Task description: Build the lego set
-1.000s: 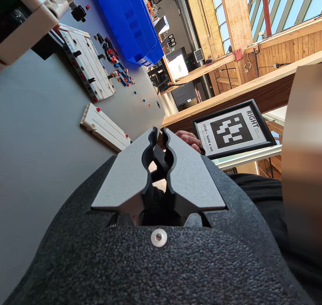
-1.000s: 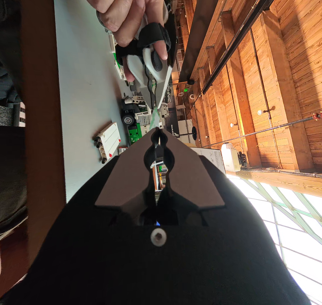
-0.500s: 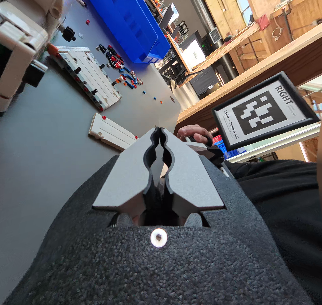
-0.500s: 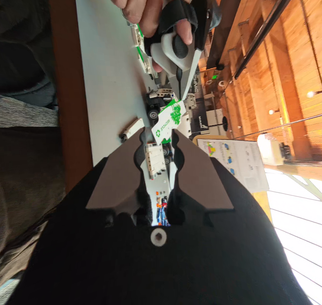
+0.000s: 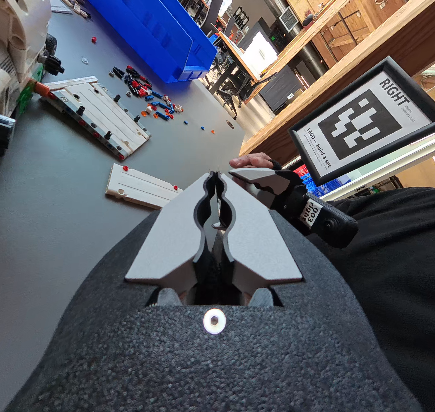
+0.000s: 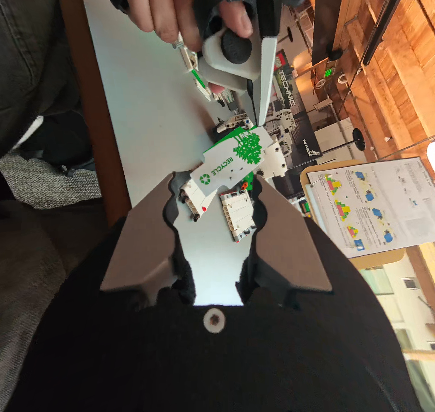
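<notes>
Since a second ago the right claw (image 6: 214, 177) has let go and spread. Back then its jaws were pinched together on the edge of the white card (image 6: 230, 163). Now they stand wide apart with nothing pressed between them, and the grey worktop (image 6: 146, 99) shows through the gap. The left wrist view has swung as well, so more of the worktop and the right claw's body now lie in sight.

The card (white, with a green tree print and a green back edge) hangs tilted above the worktop. One corner is caught at the very tip of the left claw (image 5: 214, 173), whose jaws are closed to a narrow slit on it. In the left wrist view the card shows only as a thin edge between the pads. A hand (image 6: 179, 5) grips the left claw's handle from above.

Under and beyond the card, framed by the right claw's spread fingers, two white brick panels (image 6: 237, 214) lie on the worktop. Just past them is a white and green truck model (image 6: 275, 141). An instruction sheet on a clipboard (image 6: 367, 207) stands to the right.

In the left wrist view a single white panel (image 5: 141, 189) lies nearest the left claw. Farther off are a larger white plate assembly (image 5: 98, 116), a scatter of small loose pieces (image 5: 150, 94) and a blue bin (image 5: 150, 24). A black-framed marker sign (image 5: 362, 123) stands behind the right claw.
</notes>
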`<state>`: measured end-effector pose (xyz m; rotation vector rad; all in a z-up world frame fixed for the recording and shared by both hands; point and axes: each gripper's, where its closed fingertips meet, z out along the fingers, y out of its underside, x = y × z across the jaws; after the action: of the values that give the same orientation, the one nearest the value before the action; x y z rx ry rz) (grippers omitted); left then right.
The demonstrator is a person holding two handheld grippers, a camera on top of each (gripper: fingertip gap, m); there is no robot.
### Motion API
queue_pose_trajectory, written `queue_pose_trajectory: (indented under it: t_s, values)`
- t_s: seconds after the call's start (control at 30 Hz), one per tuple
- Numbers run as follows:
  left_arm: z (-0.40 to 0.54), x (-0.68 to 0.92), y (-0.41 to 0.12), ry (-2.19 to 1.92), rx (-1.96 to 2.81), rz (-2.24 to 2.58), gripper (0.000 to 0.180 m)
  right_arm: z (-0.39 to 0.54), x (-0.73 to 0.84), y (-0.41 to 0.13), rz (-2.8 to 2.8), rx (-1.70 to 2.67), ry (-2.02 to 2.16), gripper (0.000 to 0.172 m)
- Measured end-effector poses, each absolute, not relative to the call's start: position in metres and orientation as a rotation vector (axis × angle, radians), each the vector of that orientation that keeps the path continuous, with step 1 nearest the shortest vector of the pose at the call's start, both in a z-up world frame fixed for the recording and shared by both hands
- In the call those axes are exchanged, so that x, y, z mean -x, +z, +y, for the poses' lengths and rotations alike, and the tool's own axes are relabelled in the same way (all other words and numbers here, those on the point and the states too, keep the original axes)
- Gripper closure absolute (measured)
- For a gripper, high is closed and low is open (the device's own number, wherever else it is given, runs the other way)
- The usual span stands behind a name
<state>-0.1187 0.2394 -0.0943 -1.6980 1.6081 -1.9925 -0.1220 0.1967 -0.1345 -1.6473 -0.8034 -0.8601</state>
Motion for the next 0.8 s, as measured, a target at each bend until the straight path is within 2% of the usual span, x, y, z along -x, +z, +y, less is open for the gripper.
queue_pose_trajectory:
  t_s: [0.03, 0.3, 0.43, 0.7, 0.8]
  values:
    - [0.24, 0.119, -0.094, -1.991, 1.696, 1.609, 0.18, 0.197, 0.12, -0.134, -0.772, 1.668, -0.827, 0.107]
    - [0.239, 0.123, -0.08, -2.058, 1.646, 1.585, 0.18, 0.199, 0.113, -0.153, -0.647, 1.851, -0.582, 0.094]
    - [0.248, 0.123, -0.079, -2.001, 1.639, 1.576, 0.18, 0.198, 0.117, -0.154, -0.623, 1.855, -0.515, 0.098]
    - [0.265, 0.109, -0.093, -2.174, 1.851, 1.403, 0.18, 0.186, 0.111, -0.127, -0.413, 1.803, -0.09, 0.128]
    - [0.265, 0.102, -0.097, -2.363, 1.969, 1.295, 0.18, 0.182, 0.101, -0.122, -0.309, 1.789, 0.078, 0.148]
